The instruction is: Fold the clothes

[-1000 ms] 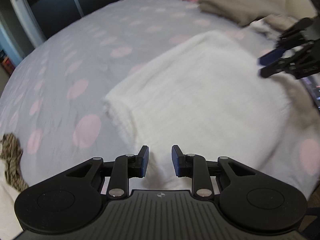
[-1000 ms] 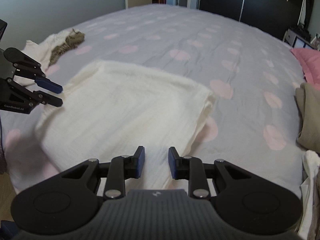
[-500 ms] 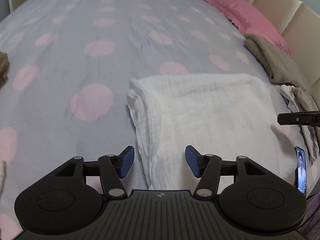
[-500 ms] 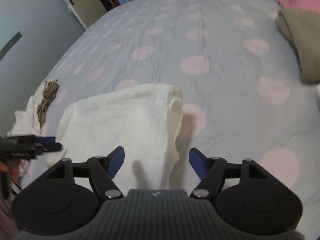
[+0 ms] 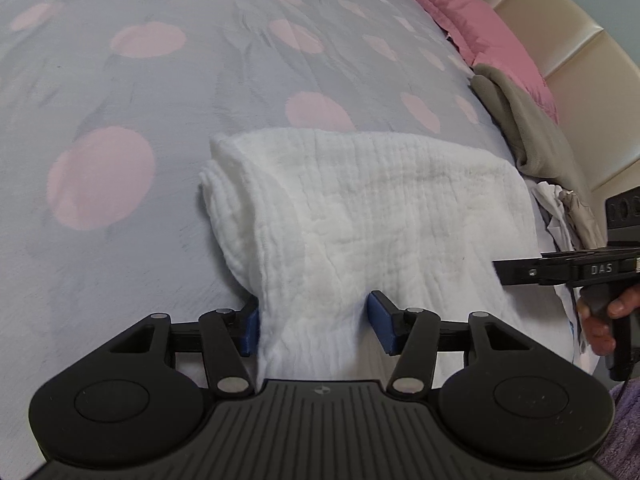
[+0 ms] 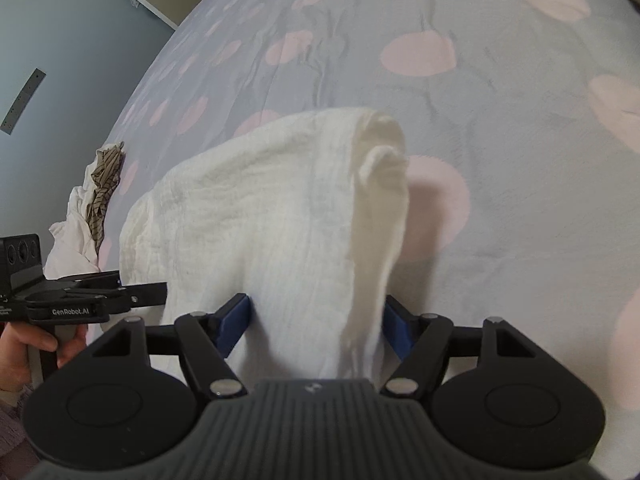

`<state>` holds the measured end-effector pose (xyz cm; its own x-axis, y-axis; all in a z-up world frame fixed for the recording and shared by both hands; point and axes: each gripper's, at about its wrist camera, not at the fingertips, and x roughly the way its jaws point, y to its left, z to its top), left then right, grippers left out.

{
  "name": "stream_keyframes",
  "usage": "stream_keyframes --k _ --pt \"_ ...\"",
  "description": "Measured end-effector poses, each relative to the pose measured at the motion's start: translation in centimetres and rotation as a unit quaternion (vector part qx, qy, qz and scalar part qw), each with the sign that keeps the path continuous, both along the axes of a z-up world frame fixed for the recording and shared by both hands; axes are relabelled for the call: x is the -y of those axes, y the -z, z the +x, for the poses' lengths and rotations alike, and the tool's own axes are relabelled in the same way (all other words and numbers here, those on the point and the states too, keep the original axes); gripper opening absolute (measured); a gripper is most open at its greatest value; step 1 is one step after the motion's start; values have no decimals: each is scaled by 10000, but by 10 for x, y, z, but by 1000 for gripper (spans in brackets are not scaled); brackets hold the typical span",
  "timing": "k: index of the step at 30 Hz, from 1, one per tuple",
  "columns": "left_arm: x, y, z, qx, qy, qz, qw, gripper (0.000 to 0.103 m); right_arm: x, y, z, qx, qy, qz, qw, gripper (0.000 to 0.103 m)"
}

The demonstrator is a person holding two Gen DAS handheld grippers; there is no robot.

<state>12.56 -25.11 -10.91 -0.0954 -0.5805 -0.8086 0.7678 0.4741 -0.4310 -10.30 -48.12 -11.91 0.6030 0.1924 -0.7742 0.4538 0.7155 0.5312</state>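
A folded white muslin cloth (image 5: 380,208) lies on a grey bedspread (image 5: 120,80) with pink dots. My left gripper (image 5: 316,326) straddles the cloth's near left corner. Its jaws are closing with the folded edge between them, the left pad against the fold and the right pad lying on top. In the right wrist view the same cloth (image 6: 260,208) runs away from my right gripper (image 6: 316,320), which stands open around the near right corner; cloth partly hides its right pad. Each gripper shows side-on in the other's view, the right gripper (image 5: 560,268) and the left gripper (image 6: 100,300).
A pink pillow (image 5: 492,28) and a grey-brown garment (image 5: 532,136) lie by the cream headboard (image 5: 560,20). Crumpled white clothes (image 5: 560,216) sit right of the cloth. A striped brown garment (image 6: 104,176) rests on white clothes (image 6: 72,240) at the bed's left edge.
Both grippers rolled, opened wide and came down to the cloth's near edge; each now has a corner of the folded cloth between its jaws.
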Motion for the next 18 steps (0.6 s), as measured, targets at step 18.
stream_keyframes --k 18 --pt "14 -16 -6 327 71 -424 9985 26 -14 -14 32 324 -98 -327 9989 33"
